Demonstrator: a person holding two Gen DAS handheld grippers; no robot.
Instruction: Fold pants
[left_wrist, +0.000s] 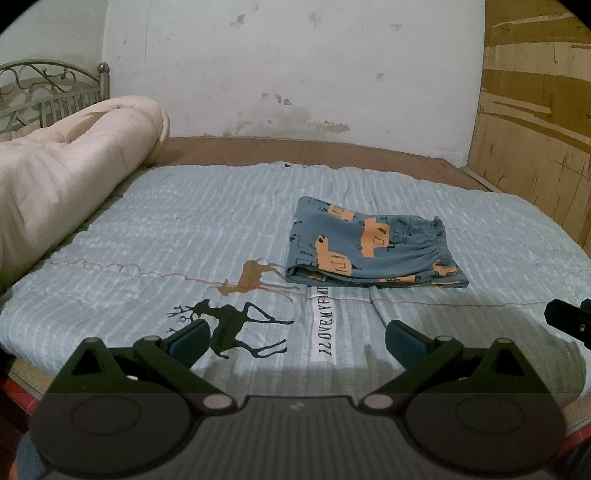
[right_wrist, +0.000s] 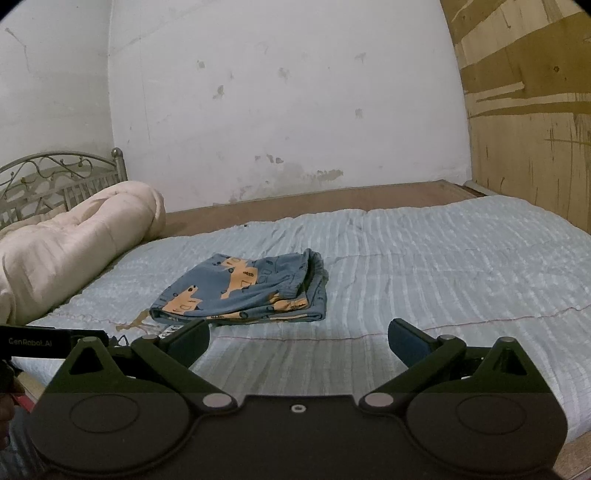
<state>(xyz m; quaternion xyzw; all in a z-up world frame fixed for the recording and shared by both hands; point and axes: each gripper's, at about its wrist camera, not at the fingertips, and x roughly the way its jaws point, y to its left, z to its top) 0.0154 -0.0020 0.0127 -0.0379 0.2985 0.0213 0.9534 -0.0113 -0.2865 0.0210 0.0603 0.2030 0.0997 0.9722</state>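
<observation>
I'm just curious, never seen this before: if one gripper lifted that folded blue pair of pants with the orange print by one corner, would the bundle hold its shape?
Probably not. The folded blue pants with orange print look like soft, thin cloth, with limp layers along the near edge, so they would likely droop and unfold. They seem light. On the ribbed pale blue quilt, a push would more likely bunch them than slide them.

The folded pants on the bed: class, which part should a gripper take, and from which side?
Probably the thick folded edge of the pants nearest the cameras. The layers stack there and lie flat on the blue quilt, so the open left gripper could come in low from the near side, one finger under and one over.
</observation>
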